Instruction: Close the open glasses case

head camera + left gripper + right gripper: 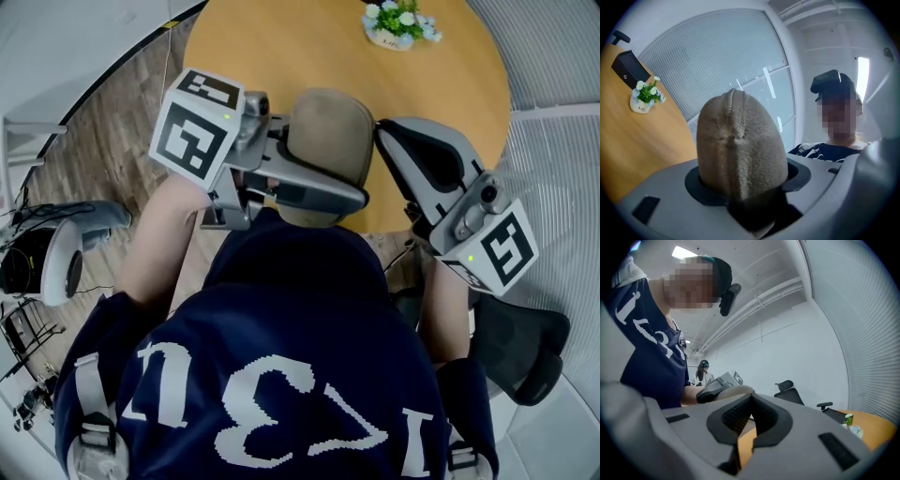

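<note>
Up off the table (281, 56), right in front of the person's chest, the tan felt glasses case (328, 131) is clamped in the left gripper (319, 183). Its jaws pinch the lower end and the rounded end sticks out past them. The two halves seem to meet along a seam down the middle, but I can't tell if it's actually snapped shut. The right gripper (398, 141) sits just beside the case with its jaws pressed together and nothing between them.

What I'd worry about:
- The grip is only on one end of a fuzzy, rounded shell, so a push from the right gripper could make it pivot or squirt out and drop.
- Pushing off-centre might spring the halves apart rather than seat them.
- The closed right jaws make a narrow tip that could skid off the felt.

Writing-wise there's not much:
- The little flower pot (641, 104) at the far side of the table has what looks like "Life" on it.
- The dark shirt has big white characters, but I can't read them for sure from up here.
- No brand shows on the case.
</note>
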Demonstrator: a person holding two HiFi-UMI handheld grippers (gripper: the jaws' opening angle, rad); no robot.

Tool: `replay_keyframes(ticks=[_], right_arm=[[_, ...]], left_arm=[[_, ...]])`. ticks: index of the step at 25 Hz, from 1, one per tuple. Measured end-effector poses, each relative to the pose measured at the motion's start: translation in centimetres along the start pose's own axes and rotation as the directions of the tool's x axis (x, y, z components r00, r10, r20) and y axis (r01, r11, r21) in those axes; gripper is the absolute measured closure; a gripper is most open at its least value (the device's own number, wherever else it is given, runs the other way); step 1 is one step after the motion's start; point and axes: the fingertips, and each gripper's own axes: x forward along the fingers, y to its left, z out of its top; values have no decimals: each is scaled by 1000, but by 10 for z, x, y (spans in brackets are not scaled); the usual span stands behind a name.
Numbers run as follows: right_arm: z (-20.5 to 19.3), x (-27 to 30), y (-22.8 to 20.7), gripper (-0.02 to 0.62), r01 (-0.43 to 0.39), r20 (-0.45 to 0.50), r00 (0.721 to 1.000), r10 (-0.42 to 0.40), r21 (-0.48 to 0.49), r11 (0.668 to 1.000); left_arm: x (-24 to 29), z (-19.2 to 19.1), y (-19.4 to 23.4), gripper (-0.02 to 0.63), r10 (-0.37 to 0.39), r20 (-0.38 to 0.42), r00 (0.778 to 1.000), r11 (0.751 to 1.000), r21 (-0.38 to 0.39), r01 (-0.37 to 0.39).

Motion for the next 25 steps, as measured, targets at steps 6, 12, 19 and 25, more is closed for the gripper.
replay_keyframes(ticks=[6, 12, 19, 25], right_arm=[[-17, 7, -2, 572, -128, -34, 991, 132, 109, 986], [-31, 24, 8, 572, -256, -74, 958, 277, 215, 942], [-40, 31, 13, 572, -334, -70, 927, 368, 289, 897], [-28, 25, -11, 569, -258, 58, 965, 254, 340, 904]], left_arm=[[1, -30, 6, 316, -46, -171, 984, 998, -43, 40], [-4, -61, 4, 316, -96, -316, 944, 993, -89, 71], [15, -86, -4, 314, -179, -402, 898, 982, -126, 140], [9, -72, 8, 314, -136, -308, 942, 987, -120, 104]])
